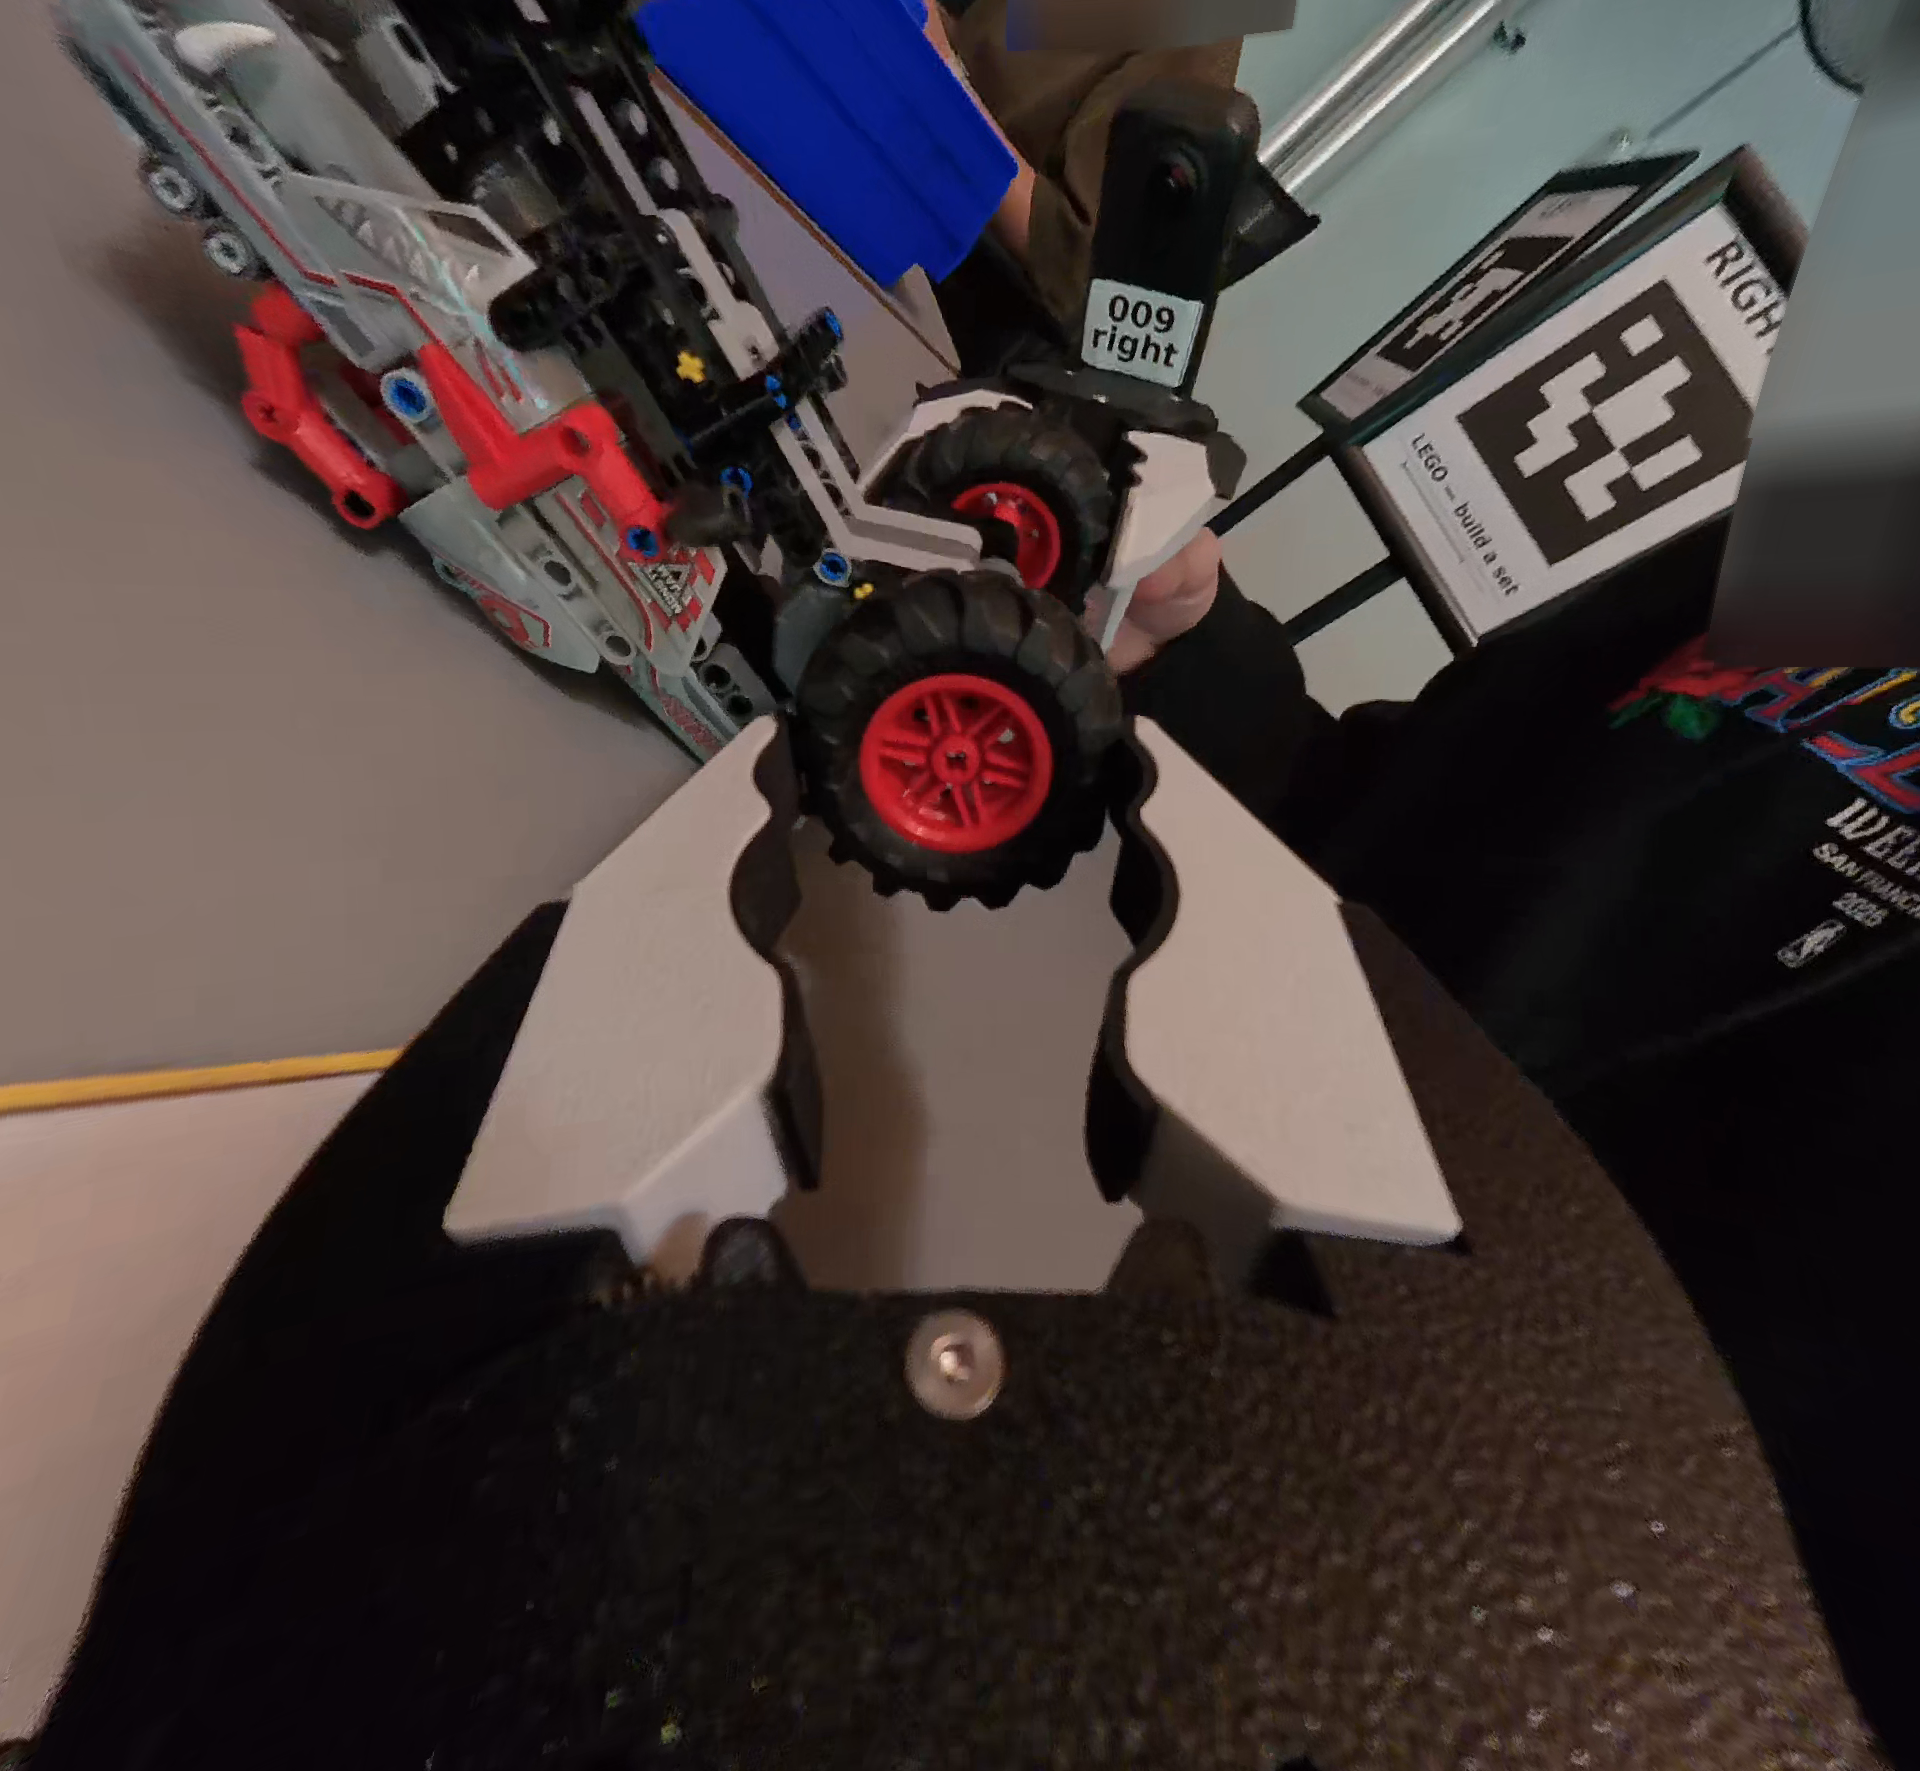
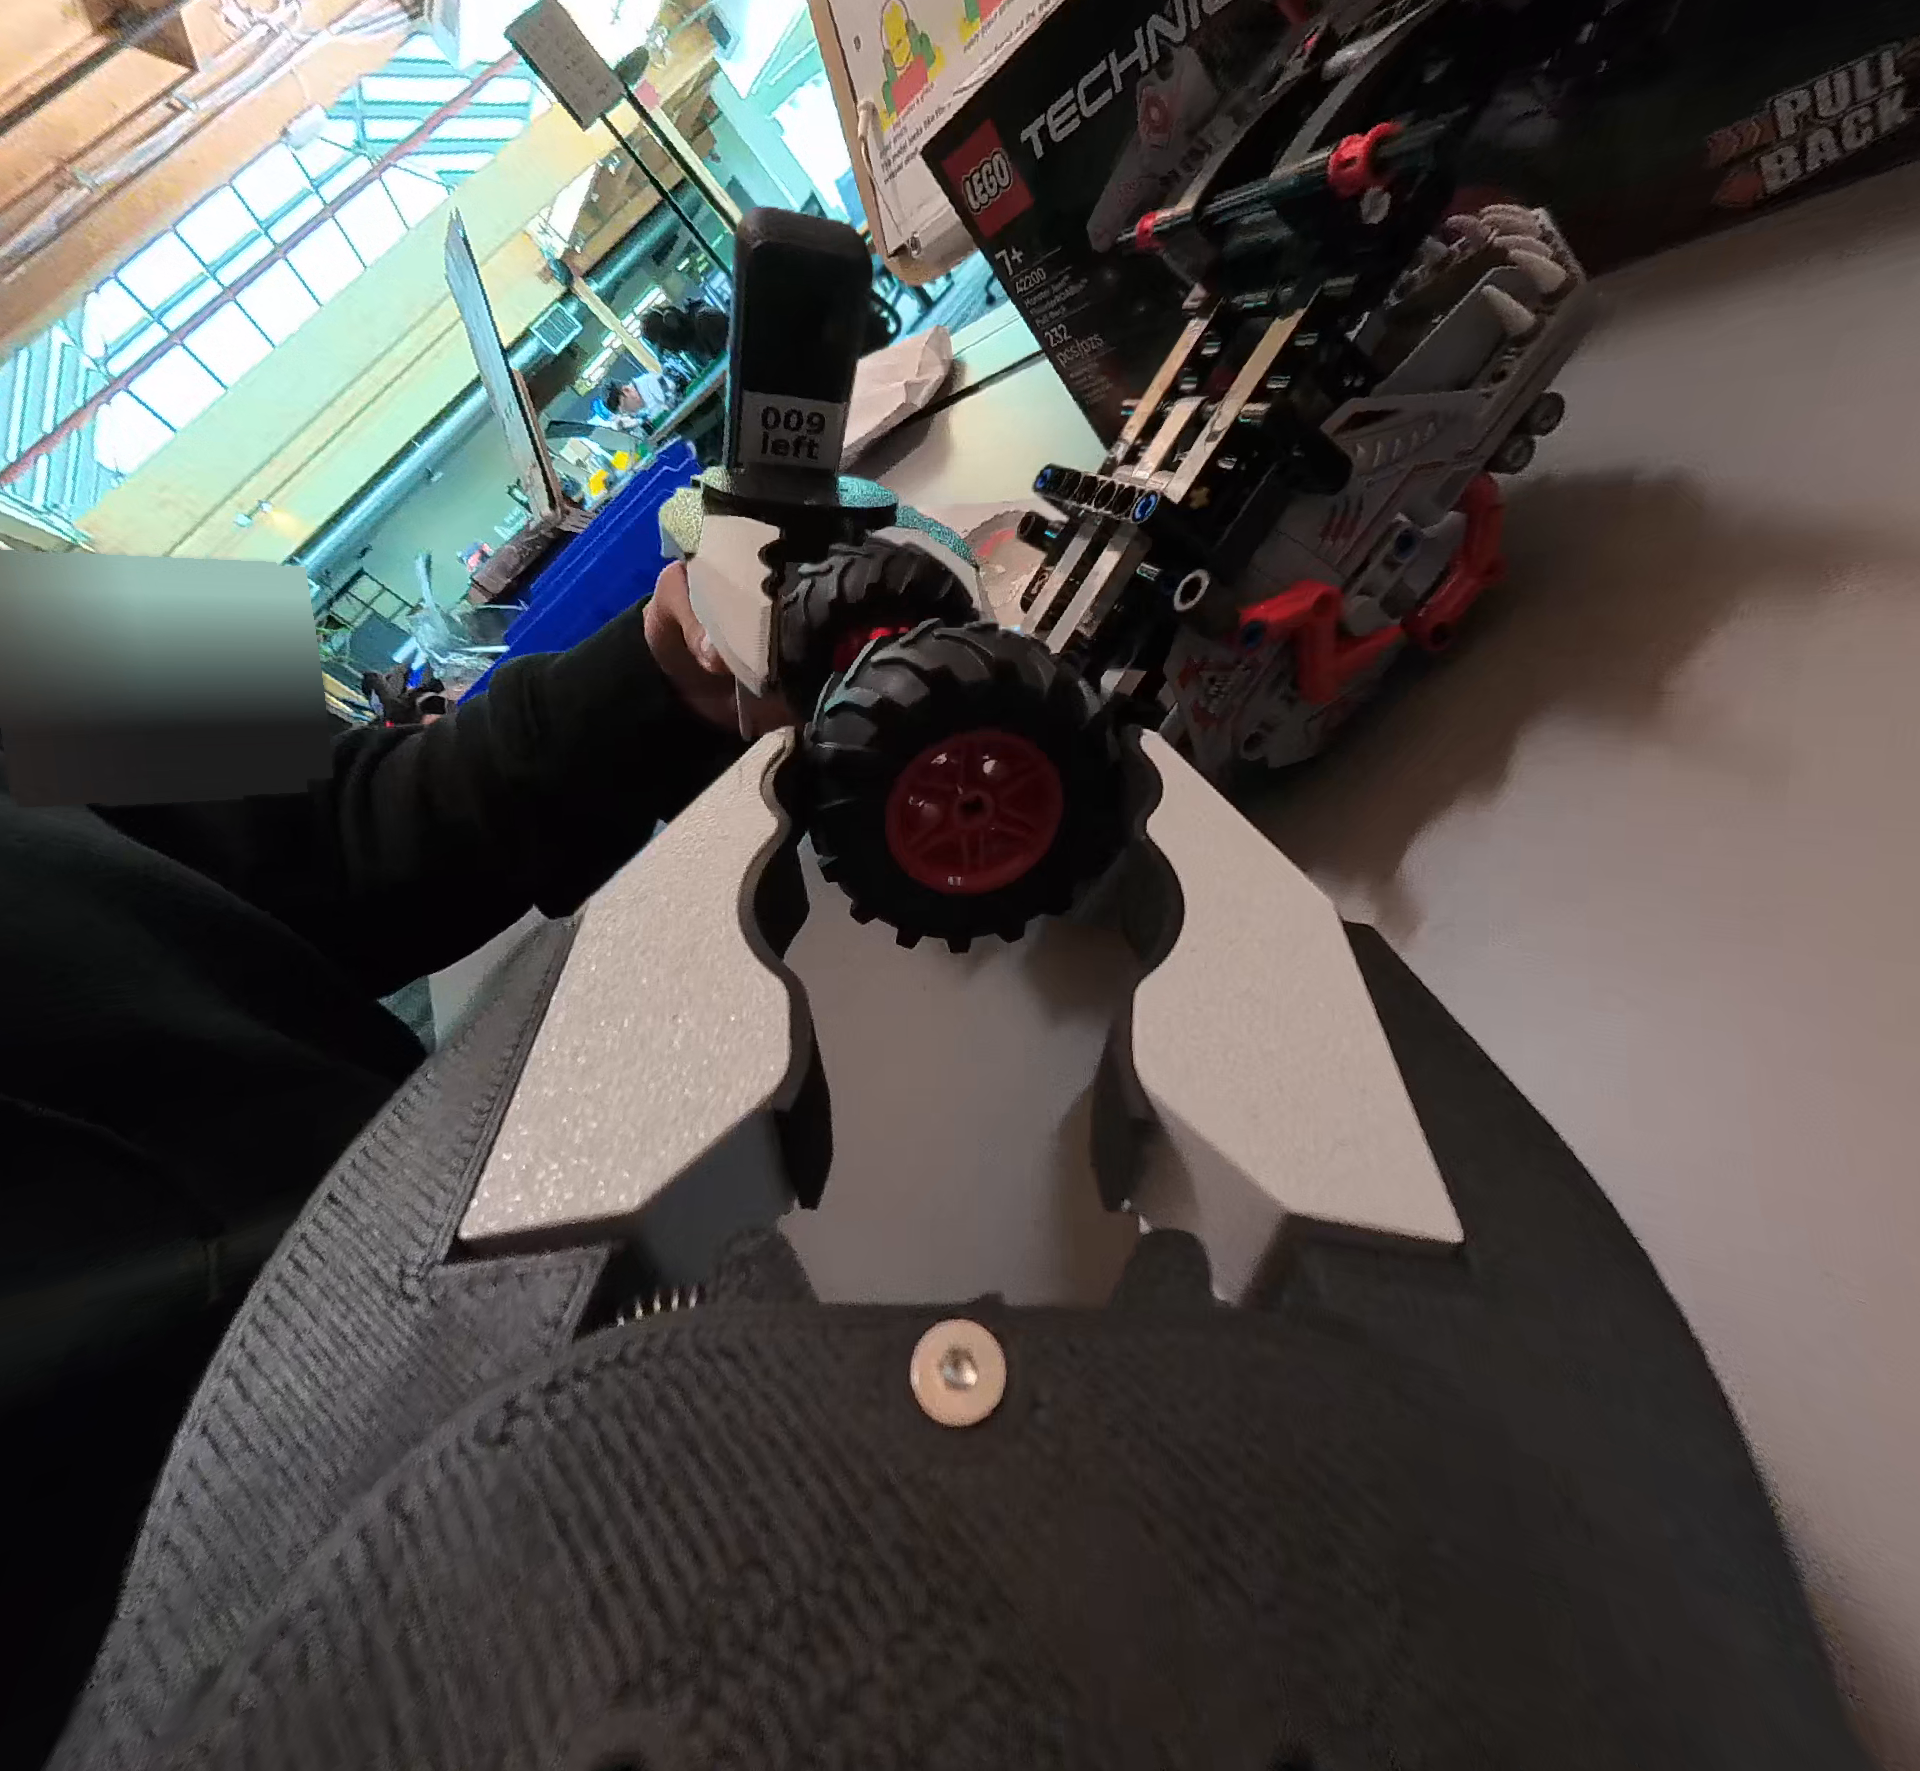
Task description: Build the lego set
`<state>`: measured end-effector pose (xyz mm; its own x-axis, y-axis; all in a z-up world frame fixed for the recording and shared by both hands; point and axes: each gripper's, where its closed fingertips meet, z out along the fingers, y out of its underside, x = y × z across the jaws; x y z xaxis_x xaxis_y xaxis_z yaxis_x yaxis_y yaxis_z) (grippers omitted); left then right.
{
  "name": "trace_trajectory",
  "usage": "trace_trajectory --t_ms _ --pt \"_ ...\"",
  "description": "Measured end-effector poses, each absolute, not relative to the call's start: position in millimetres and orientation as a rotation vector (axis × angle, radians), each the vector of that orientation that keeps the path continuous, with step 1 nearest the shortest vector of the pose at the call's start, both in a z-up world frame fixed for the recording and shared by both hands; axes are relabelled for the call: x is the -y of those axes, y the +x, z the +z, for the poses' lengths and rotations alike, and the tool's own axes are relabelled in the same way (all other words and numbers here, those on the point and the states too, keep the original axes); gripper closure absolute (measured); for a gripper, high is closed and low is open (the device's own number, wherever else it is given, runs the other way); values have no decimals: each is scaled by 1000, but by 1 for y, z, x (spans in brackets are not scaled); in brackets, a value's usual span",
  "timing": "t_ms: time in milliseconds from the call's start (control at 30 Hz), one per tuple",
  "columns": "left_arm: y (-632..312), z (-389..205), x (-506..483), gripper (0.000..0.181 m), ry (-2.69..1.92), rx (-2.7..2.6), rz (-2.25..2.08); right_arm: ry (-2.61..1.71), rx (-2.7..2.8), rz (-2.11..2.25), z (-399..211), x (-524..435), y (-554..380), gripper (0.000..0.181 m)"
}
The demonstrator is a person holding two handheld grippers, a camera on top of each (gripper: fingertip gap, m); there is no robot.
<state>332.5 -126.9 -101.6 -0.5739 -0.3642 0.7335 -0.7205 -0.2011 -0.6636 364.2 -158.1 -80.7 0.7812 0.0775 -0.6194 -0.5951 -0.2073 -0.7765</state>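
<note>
A grey, red and black Lego truck model (image 1: 468, 350) lies on the grey table (image 1: 260, 734); it also shows in the right wrist view (image 2: 1351, 526). Two black tyres with red hubs sit side by side at its near end. My left gripper (image 1: 956, 745) is shut on one wheel (image 1: 956, 765), its fingers touching the tyre on both sides. My right gripper (image 2: 966, 755) is shut on the other wheel (image 2: 971, 812). Each gripper faces the other: the right gripper (image 1: 1044, 474) shows in the left wrist view, and the left gripper (image 2: 842, 578) shows in the right wrist view.
A blue bin (image 1: 821, 59) stands behind the model. A black Lego box (image 2: 1143, 163) stands behind it on the table (image 2: 1662, 890). A stand with a black-and-white marker card (image 1: 1579, 433) is to the right. A person in dark sleeves (image 2: 416, 838) holds the grippers.
</note>
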Motion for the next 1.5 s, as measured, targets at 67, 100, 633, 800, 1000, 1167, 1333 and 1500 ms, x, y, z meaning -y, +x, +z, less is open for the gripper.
trace_trajectory --t_ms 67,100,633,800,1000,1167,1333,1500 --pt "333 -101 127 123 1275 1758 1861 -1681 -413 656 -81 158 364 122" --pt "335 -100 126 123 1284 1728 1881 -1682 -413 655 -82 159 364 122" --pt "341 -99 126 121 1322 1724 1934 -1661 -448 692 -89 162 367 121" --pt "338 -97 126 120 1215 1952 1948 -1659 -449 705 -94 162 368 121" --pt "335 -92 128 112 1094 2016 1920 -1664 -442 710 -94 162 368 121" --pt "330 -92 123 122 1072 2062 1902 -1664 -442 708 -94 162 367 121" --pt "323 -93 113 120 1071 2230 1828 -1662 -443 711 -94 163 367 121" --pt "313 -126 85 108 1144 2772 1395 -1662 -444 714 -94 163 367 121"
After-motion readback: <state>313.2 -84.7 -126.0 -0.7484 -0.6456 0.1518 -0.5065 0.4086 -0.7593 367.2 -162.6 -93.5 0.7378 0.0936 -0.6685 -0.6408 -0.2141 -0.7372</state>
